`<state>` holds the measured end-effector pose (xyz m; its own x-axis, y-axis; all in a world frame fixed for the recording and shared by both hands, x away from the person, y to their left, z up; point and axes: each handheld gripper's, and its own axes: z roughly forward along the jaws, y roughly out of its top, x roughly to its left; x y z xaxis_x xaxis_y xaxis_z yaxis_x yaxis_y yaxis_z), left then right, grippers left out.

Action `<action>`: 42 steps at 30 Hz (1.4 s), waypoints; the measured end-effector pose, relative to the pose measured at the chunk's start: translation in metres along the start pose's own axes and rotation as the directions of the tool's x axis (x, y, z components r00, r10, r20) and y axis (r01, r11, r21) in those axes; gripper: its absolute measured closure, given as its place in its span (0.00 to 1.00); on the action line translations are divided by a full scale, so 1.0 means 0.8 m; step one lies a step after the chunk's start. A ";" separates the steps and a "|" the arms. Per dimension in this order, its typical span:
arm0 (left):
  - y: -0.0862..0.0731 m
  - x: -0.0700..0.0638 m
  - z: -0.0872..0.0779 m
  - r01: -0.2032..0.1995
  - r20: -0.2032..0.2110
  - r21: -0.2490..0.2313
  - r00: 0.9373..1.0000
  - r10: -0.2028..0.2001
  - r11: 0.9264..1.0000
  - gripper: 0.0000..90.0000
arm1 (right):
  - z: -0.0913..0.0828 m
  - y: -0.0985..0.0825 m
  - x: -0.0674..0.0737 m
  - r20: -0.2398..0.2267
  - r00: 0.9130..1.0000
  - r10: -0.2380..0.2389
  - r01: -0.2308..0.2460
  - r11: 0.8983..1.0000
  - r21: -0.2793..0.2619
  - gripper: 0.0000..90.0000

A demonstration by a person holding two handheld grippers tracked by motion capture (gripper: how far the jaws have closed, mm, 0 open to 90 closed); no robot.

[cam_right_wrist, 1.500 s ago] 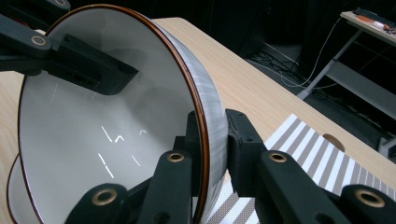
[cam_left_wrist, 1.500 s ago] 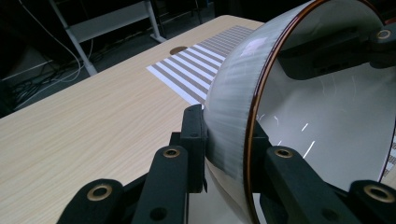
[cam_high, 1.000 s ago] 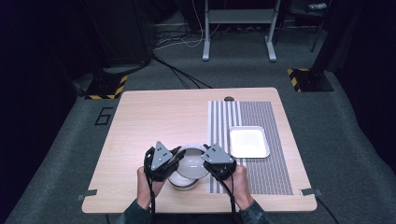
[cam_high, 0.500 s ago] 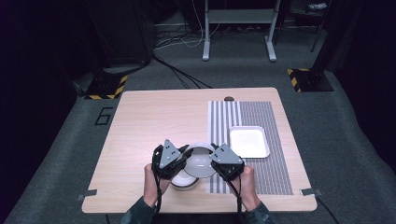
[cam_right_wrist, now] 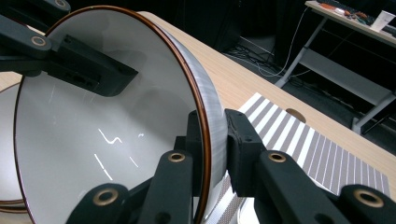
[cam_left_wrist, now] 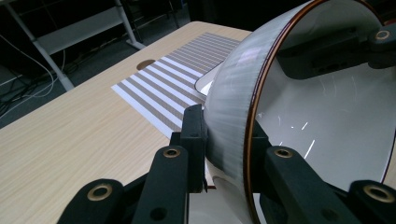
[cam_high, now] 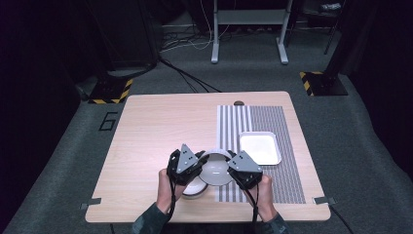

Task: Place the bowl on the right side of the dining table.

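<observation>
A grey-white bowl with a thin brown rim hangs tilted just above the table, held from both sides. My left gripper is shut on its left rim; in the left gripper view the jaws pinch the bowl's wall. My right gripper is shut on the opposite rim, where the right gripper view has it clamping the bowl. A second, similar bowl rests on the table below and to the left.
A white square tray lies on the grey-and-white striped mat just right of the held bowl. The wooden table has a small round hole near its far edge. Dark floor, cables and a metal stand lie beyond.
Both grippers have carried the bowl a little to the right, toward the striped mat, and the second bowl below shows more at the left.
</observation>
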<state>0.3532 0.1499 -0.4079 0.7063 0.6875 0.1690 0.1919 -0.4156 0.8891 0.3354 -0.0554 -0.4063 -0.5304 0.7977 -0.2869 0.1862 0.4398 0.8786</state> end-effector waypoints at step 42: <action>0.024 -0.011 0.060 -0.014 0.062 0.005 0.998 0.014 1.000 0.86 | -0.001 -0.029 -0.046 0.066 0.995 0.080 -0.082 0.997 0.015 0.90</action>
<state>0.3838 0.1072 -0.4126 0.7497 0.6436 0.1544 0.1853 -0.4281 0.8845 0.3497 -0.0951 -0.4162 -0.4582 0.8559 -0.2398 0.2414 0.3795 0.8932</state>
